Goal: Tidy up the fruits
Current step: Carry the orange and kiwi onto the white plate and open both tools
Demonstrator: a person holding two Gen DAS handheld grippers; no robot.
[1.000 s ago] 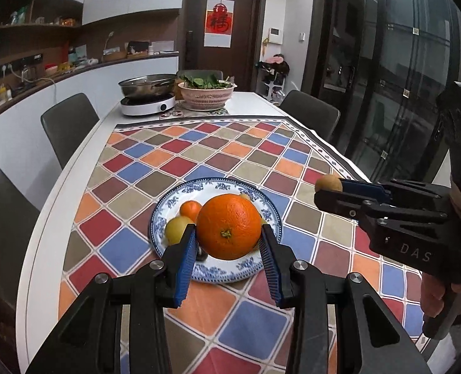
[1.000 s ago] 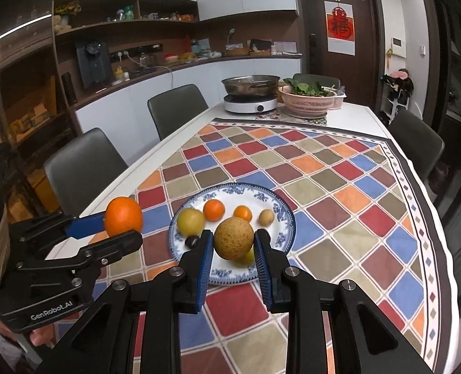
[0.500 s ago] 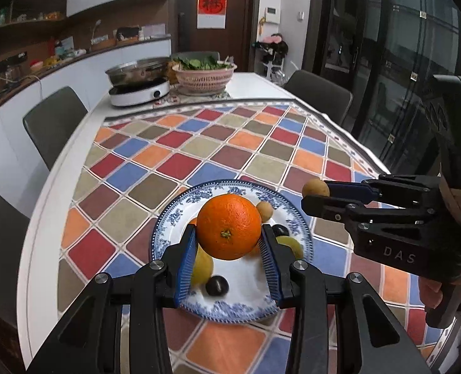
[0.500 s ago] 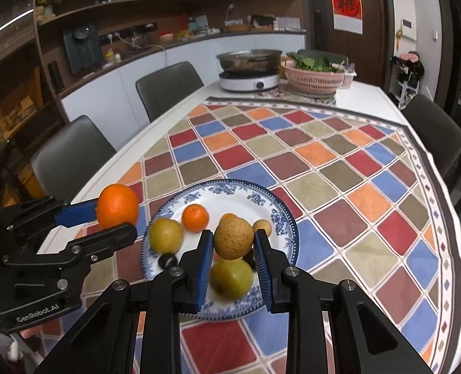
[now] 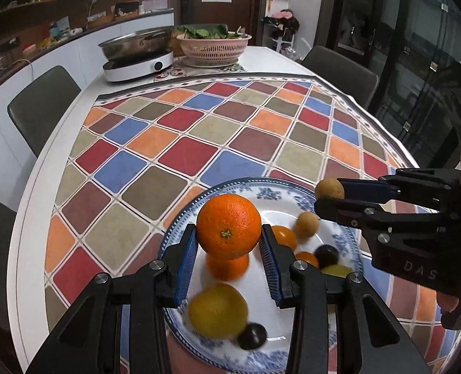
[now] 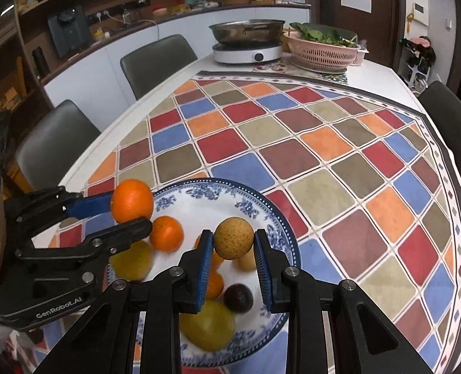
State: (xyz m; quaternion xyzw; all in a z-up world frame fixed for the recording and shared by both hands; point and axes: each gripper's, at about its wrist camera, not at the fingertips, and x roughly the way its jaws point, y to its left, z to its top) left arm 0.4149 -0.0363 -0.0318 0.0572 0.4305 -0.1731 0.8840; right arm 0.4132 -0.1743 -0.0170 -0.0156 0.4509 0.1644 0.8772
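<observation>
My left gripper point(image 5: 228, 251) is shut on a large orange point(image 5: 228, 226) and holds it above the blue-and-white plate point(image 5: 180, 227). It also shows in the right wrist view point(image 6: 132, 210), at the plate's left rim. My right gripper point(image 6: 233, 254) is shut on a small speckled tan fruit point(image 6: 233, 238) above the plate point(image 6: 261, 205). In the left wrist view it point(image 5: 328, 194) reaches in from the right with the tan fruit point(image 5: 329, 188). On the plate lie small oranges point(image 6: 166, 233), yellow-green fruits point(image 6: 207, 325) and dark plums point(image 6: 238, 297).
The plate sits on a checkered tablecloth point(image 6: 292, 143) on a white table. At the far end stand an induction cooker with a steel pan point(image 5: 138, 54) and a pink basket of greens point(image 5: 214, 46). Grey chairs point(image 6: 158, 59) surround the table.
Both grippers have moved forward and down over the plate, each still holding its fruit. The plate now lies close under the fingers.
</observation>
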